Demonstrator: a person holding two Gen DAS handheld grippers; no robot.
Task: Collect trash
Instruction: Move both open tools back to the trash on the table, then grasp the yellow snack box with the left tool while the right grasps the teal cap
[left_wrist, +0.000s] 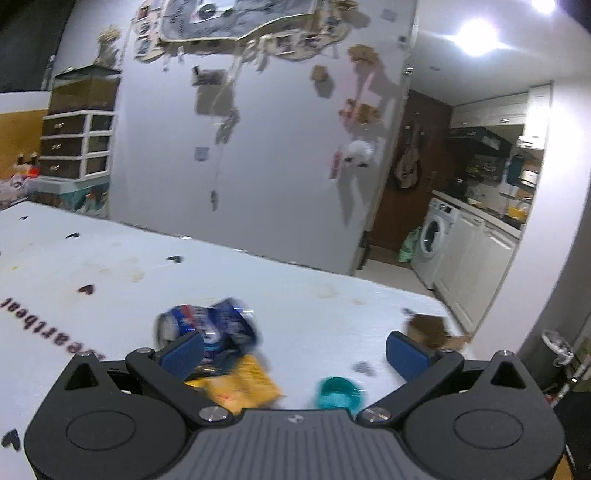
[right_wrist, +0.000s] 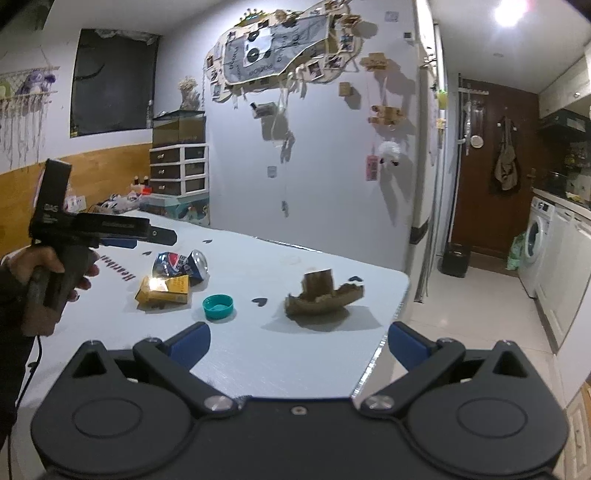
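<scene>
Trash lies on a white table (right_wrist: 280, 350): a crushed blue Pepsi can (right_wrist: 181, 264), a yellow carton (right_wrist: 164, 290), a teal lid (right_wrist: 218, 306) and a torn brown cardboard piece (right_wrist: 323, 291). My left gripper (left_wrist: 295, 352) is open and empty, above the can (left_wrist: 210, 326), carton (left_wrist: 240, 384) and lid (left_wrist: 338, 393); the cardboard (left_wrist: 430, 330) is behind its right finger. It also shows in the right wrist view (right_wrist: 147, 236), held left of the can. My right gripper (right_wrist: 299, 347) is open and empty, near the table's front, short of the cardboard.
The table's right edge (right_wrist: 388, 332) drops to a tiled floor. A decorated wall (right_wrist: 314, 147) stands behind the table. A drawer unit (right_wrist: 179, 168) is at the back left. A washing machine (right_wrist: 535, 240) and a small black bin (right_wrist: 456, 260) are at the right.
</scene>
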